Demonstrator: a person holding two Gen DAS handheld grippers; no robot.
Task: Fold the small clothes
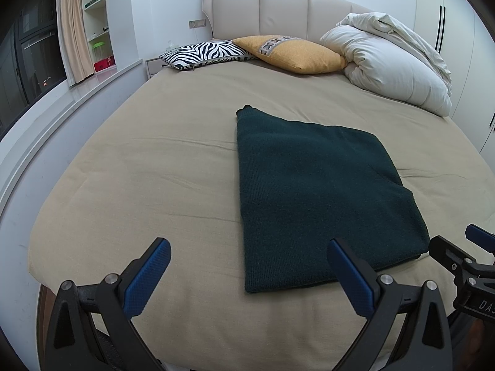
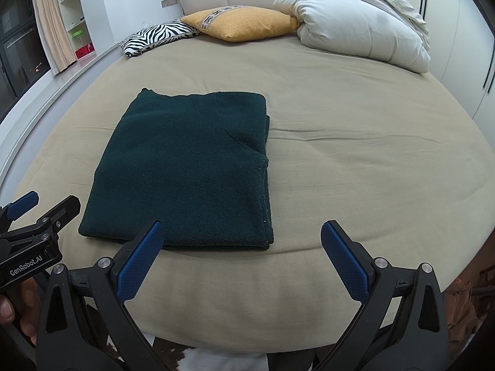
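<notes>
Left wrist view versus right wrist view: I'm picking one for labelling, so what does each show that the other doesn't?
Only the left wrist view shows the full headboard and the nightstand.

Only the right wrist view shows the garment's curved seam, the "GenRobot.AI" label on the left claw and a hand holding it.

Both show the folded dark green garment on the bed, zebra pillow, yellow pillow, rolled duvet, and both claws open, including the right claw.

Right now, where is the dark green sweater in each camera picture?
Left wrist view: the dark green sweater lies right of centre on the bed, folded.
Right wrist view: the dark green sweater lies left of centre, near the bed's front edge.
Shared landmark: the yellow pillow by the headboard.
</notes>
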